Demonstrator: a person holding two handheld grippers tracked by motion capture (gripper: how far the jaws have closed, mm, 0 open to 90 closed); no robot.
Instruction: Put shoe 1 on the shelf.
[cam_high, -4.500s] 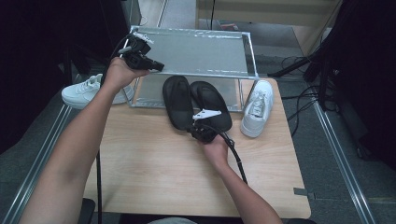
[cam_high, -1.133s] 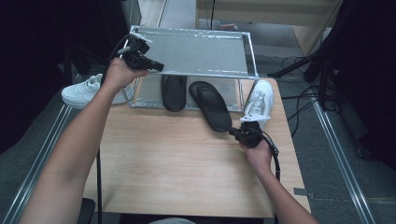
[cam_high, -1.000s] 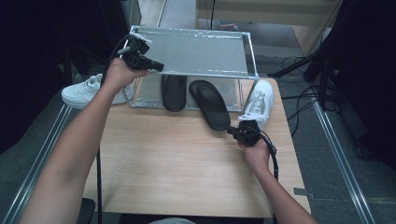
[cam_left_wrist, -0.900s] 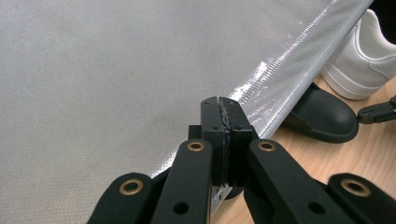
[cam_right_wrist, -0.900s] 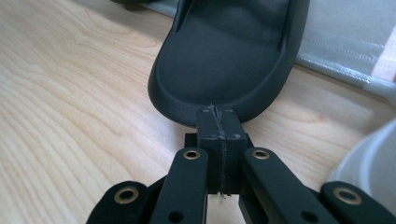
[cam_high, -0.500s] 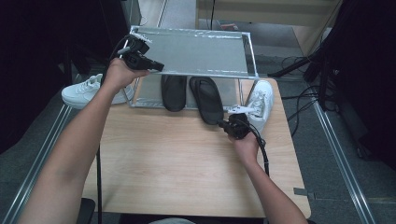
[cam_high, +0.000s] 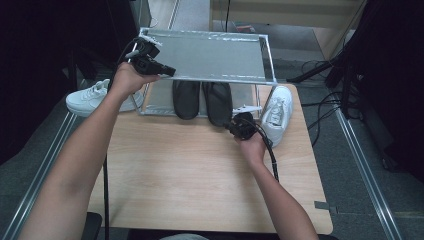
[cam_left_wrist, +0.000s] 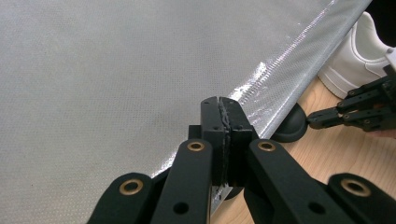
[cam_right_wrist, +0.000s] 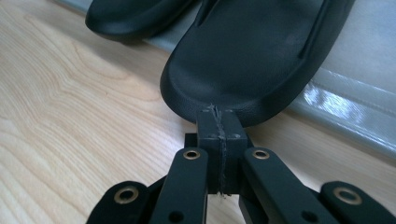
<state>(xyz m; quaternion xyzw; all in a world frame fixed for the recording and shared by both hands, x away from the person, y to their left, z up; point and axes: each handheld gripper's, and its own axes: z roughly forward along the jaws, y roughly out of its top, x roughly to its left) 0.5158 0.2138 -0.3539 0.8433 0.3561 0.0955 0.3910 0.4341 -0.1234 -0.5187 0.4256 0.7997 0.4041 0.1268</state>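
Change: your right gripper (cam_high: 235, 127), jaws closed on nothing, has pushed the right black slipper (cam_high: 218, 101) from its slant on the table to lie straight beside the left slipper (cam_high: 186, 97) under the rack (cam_high: 210, 55).
Meaning: the pair looks nearly stowed.
Left gripper (cam_high: 159, 68): closed, empty, resting on the rack's top.
Materials: matte moulded slippers; woven silver shelf; wood-grain table (cam_high: 190, 185).

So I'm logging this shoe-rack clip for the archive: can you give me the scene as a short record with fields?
Rack: silver two-tier shoe rack at the table's far edge
Lower tier: two black slippers, left one, right one
Right claw: shut, tips against the right slipper's heel
Left claw: shut, over the top tier
White sneakers: one left, one right
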